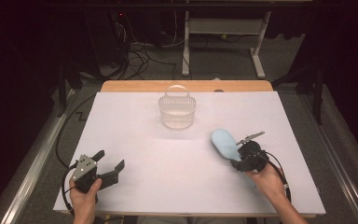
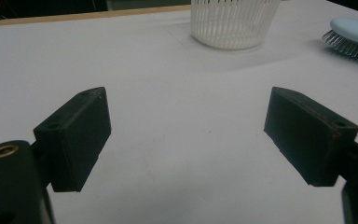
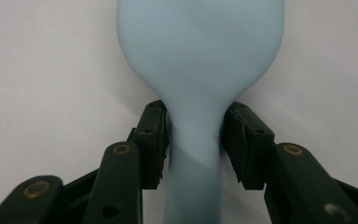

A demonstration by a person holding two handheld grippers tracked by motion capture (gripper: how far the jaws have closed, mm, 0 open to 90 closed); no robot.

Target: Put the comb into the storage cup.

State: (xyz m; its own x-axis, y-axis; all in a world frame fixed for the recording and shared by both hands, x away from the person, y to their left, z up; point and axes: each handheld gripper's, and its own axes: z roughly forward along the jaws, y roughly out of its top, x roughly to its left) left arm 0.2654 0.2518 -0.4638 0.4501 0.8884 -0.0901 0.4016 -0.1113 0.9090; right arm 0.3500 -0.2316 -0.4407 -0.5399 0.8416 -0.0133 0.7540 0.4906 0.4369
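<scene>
A light blue hairbrush (image 1: 223,142) lies bristles down on the white table sheet (image 1: 168,177), right of centre. My right gripper (image 1: 237,158) is shut on the neck of its handle; in the right gripper view both pads press the sides of the hairbrush (image 3: 200,56). My left gripper (image 1: 110,159) rests near the front left of the table, held by a hand, its jaws wide open with nothing between them (image 2: 186,100). In the left gripper view the hairbrush (image 2: 354,30) shows at the far right with its bristles visible.
A white slatted basket (image 1: 177,109) with a handle stands at the back centre of the sheet; its base shows as the basket (image 2: 233,23) ahead of the left gripper. A wooden table edge (image 1: 186,86) runs along the far side. Cables and a desk frame lie on the floor beyond.
</scene>
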